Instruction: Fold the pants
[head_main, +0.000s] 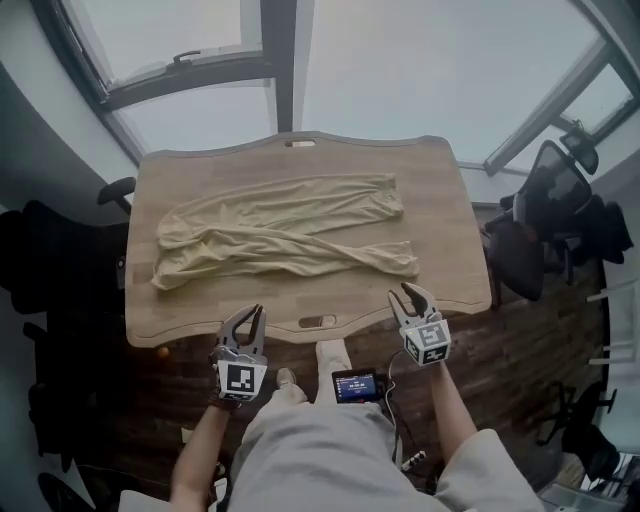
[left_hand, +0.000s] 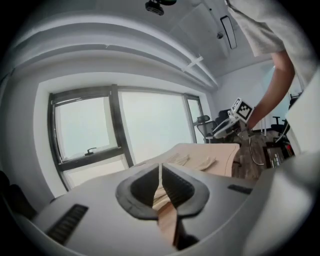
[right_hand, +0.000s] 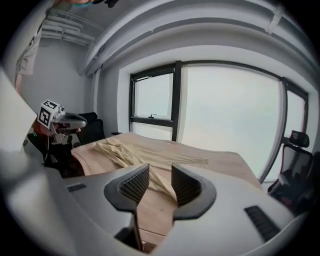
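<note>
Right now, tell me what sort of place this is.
Probably an office or workroom: a wooden desk with pale pants spread on it, black office chairs beside it, and large windows behind.

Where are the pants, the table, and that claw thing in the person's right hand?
pants (head_main: 270, 240), head view, middle of the crumpled cloth.
table (head_main: 445, 210), head view, bare wood near its right end.
right gripper (right_hand: 160, 172), right gripper view, the gap between its open jaws.

Wrinkled cloth pants (matt wood table)
</note>
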